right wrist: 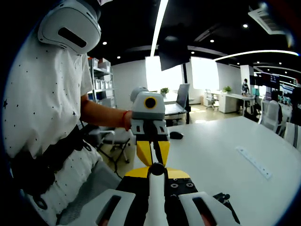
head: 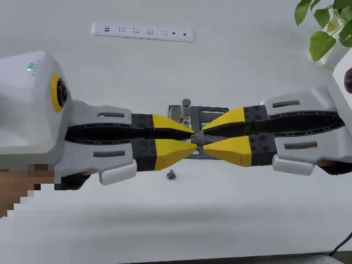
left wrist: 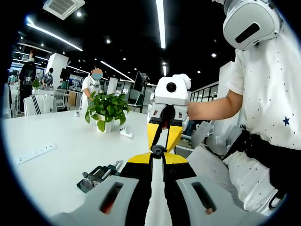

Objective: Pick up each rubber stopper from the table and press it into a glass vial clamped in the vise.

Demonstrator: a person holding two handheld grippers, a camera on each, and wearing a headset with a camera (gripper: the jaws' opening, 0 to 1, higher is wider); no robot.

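Grey rubber first: a loose stopper [head: 171, 175] lies on the white tabletop [head: 247, 60], on the side toward the near edge and just below my two claws. Above it, my left gripper [head: 191, 138] comes in from the left and my right gripper [head: 204, 138] from the right. They meet tip to tip, with yellow jaws drawn nearly together on both. A small dark rubber stopper [head: 197, 139] sits pinched between the two sets of tips, held off the tabletop, and each claw seems to grip one end of it. Just behind the tips, toward the middle of the tabletop, stands the metal vise [head: 212, 113] with a glass vial [head: 187, 111] upright in it, its top dark. Farther back a white power strip [head: 143, 31] lies along the far edge. A leafy potted plant [head: 324, 27] fills the far right corner.
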